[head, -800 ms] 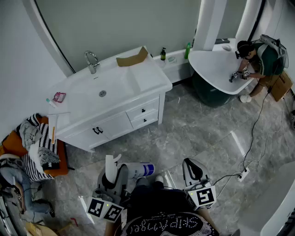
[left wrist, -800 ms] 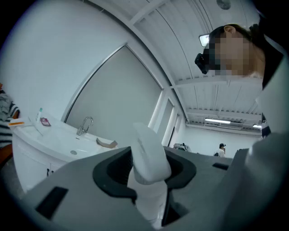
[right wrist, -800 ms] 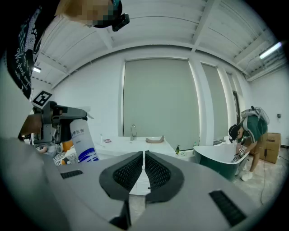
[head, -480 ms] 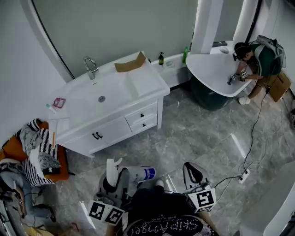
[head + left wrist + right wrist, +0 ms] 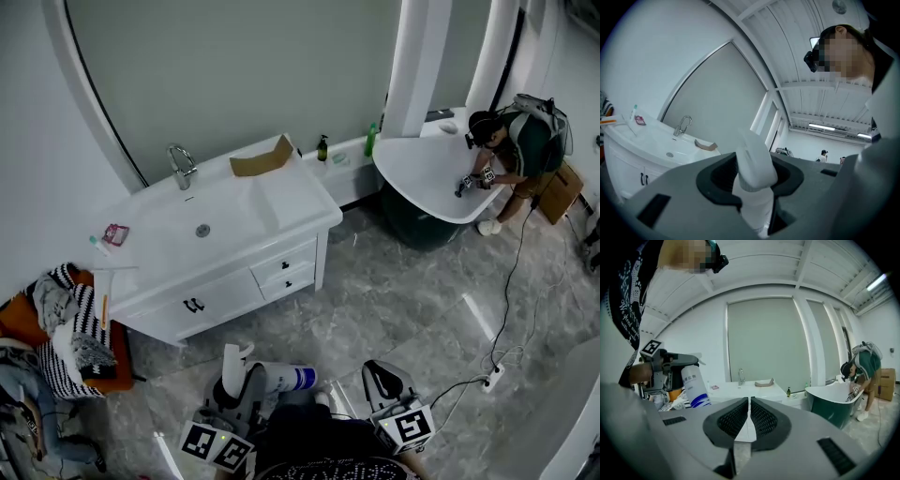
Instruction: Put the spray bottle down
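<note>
A white spray bottle (image 5: 284,378) with a blue label lies sideways in my left gripper (image 5: 249,377), low in the head view and above the marble floor. Its trigger head (image 5: 232,360) points up to the left. In the left gripper view the jaws are shut on the bottle's white neck (image 5: 755,174). The right gripper view shows the same bottle (image 5: 694,388) upright at the left, held by the left gripper (image 5: 665,366). My right gripper (image 5: 377,369) hovers to the bottle's right, jaws shut with nothing between them (image 5: 749,401).
A white vanity (image 5: 281,211) with a faucet (image 5: 180,161) and a piece of cardboard (image 5: 262,156) stands ahead on the left. At the back right a person (image 5: 520,141) leans over a bathtub (image 5: 422,178). A cable with a power strip (image 5: 494,373) lies on the floor at the right. Clothes (image 5: 67,323) are piled at the left.
The head view has drawn back: the vanity sits further up the frame and both grippers lower. The left gripper still holds the bottle and the right stays shut.
</note>
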Available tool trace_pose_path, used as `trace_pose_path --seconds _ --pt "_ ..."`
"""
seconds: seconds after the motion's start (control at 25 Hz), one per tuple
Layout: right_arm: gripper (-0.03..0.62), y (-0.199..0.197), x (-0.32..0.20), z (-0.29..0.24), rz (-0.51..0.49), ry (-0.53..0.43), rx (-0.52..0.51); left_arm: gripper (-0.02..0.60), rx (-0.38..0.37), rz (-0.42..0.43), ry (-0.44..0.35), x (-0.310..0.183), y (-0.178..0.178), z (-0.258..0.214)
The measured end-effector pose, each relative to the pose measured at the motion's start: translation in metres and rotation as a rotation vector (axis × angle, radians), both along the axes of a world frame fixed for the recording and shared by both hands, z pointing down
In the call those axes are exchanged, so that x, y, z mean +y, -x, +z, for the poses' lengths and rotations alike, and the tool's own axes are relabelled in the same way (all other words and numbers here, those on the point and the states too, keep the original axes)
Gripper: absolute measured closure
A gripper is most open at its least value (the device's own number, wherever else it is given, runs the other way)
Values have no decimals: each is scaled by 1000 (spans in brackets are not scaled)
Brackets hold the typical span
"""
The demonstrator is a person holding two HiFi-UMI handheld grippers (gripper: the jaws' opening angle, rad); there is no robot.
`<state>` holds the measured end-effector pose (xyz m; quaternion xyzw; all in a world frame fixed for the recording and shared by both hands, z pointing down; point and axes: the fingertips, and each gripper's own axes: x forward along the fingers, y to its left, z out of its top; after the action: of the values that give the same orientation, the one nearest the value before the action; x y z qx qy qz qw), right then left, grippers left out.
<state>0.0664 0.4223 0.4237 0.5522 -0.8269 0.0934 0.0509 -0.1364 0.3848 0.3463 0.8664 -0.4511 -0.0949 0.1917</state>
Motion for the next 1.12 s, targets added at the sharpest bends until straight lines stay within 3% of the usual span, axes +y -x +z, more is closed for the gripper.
trace_pose_path --seconds 0.4,0.64,0.84,1.12 --pt "565 34 -83 -4 48 16 -30 423 8 50 -26 -94 28 -19" --pt "565 66 -130 -16 15 40 -19 423 -21 69 -50 -146 48 -37" --pt "565 76 -146 -3 57 87 -7 423 12 70 -22 -175 67 -32" --pt "565 78 -158 9 117 119 -16 423 -14 53 -9 -187 90 -22"
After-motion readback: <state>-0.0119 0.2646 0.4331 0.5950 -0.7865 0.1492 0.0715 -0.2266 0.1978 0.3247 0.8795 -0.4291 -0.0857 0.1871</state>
